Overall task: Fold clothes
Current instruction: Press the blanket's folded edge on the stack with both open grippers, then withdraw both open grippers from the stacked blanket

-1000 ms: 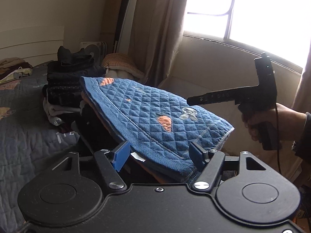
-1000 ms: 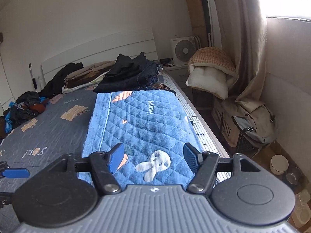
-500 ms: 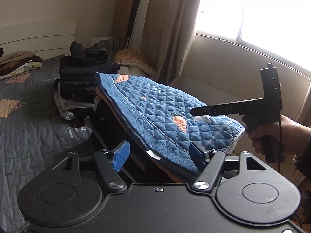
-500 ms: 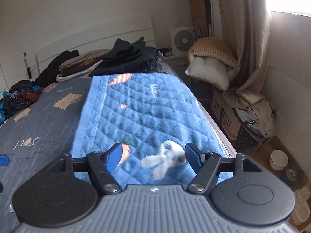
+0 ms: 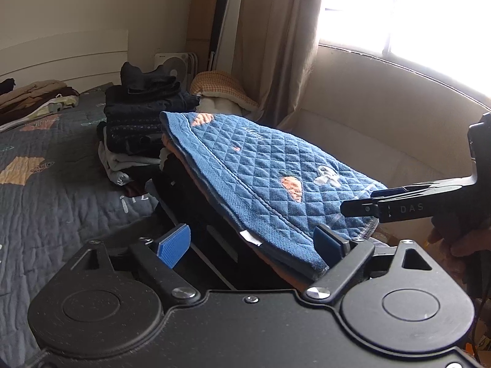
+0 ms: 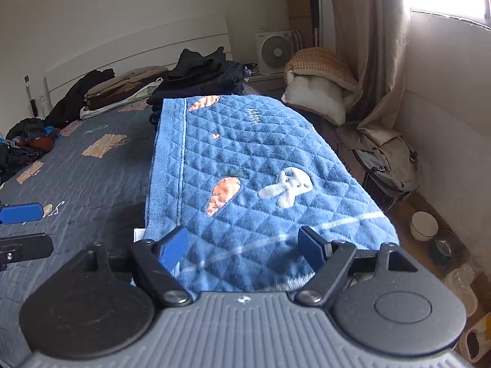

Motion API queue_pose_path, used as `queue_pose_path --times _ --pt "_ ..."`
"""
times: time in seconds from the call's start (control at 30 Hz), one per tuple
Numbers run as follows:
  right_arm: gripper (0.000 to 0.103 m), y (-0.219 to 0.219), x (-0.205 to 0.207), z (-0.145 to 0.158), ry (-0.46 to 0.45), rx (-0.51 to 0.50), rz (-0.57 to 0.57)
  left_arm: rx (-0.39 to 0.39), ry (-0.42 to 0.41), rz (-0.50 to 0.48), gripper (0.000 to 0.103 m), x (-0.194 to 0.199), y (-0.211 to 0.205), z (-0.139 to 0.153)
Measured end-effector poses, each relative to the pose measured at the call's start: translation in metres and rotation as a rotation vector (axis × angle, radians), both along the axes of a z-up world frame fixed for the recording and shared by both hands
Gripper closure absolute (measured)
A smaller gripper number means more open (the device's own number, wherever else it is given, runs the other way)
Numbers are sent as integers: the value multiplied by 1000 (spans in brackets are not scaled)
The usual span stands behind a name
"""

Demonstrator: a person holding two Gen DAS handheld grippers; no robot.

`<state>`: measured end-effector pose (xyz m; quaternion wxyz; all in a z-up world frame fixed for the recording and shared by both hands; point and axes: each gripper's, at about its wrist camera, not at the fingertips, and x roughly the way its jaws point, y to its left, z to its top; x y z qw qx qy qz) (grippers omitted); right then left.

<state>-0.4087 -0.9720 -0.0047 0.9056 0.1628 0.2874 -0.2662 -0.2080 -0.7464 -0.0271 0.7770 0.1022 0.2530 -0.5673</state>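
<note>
A folded blue quilted cloth (image 5: 264, 168) with carrot and rabbit patches tops a stack of folded clothes (image 5: 196, 196) at the bed's edge; it also shows in the right wrist view (image 6: 245, 165). My left gripper (image 5: 254, 240) is open at the stack's near side, its fingers straddling the stack's side edge. My right gripper (image 6: 242, 247) is open, its blue pads either side of the cloth's near end. It shows from the side in the left wrist view (image 5: 362, 207), level with the cloth's near right corner.
A taller pile of dark folded clothes (image 5: 144, 122) stands behind the stack. More clothes (image 6: 122, 92) lie by the headboard and a loose heap (image 6: 21, 141) at the far left. A fan (image 6: 274, 52), cushions (image 6: 319, 89), backpack (image 6: 386, 165) and bowls (image 6: 425, 225) fill the floor on the right.
Both grippers pulled back a little from the stack. The right gripper, which was over the cloth's rabbit patch, now sits lower at the cloth's near end. The cloth stays put.
</note>
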Motion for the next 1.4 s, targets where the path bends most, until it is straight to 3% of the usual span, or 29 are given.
queue_pose_path --times 0.23,0.37,0.57,0.63,0.77,0.97,1.4 --pt "23 17 -20 15 17 7 -18 32 5 18 0 -5 -4 12" --pt "23 21 -28 29 16 -17 -12 49 17 42 0 -6 -13 20" --pt "23 22 -35 51 28 -58 -15 71 -57 21 0 -19 -30 37" --pt "23 19 -38 59 24 -50 -18 116 -33 30 0 -19 -40 40" --pt "23 13 -43 74 16 -18 -12 127 -40 49 0 -22 -49 49" --pt "23 14 -40 86 32 -31 23 168 53 97 0 -13 -55 62" --pt "23 17 -40 98 81 -48 82 225 -24 110 0 -31 -43 88"
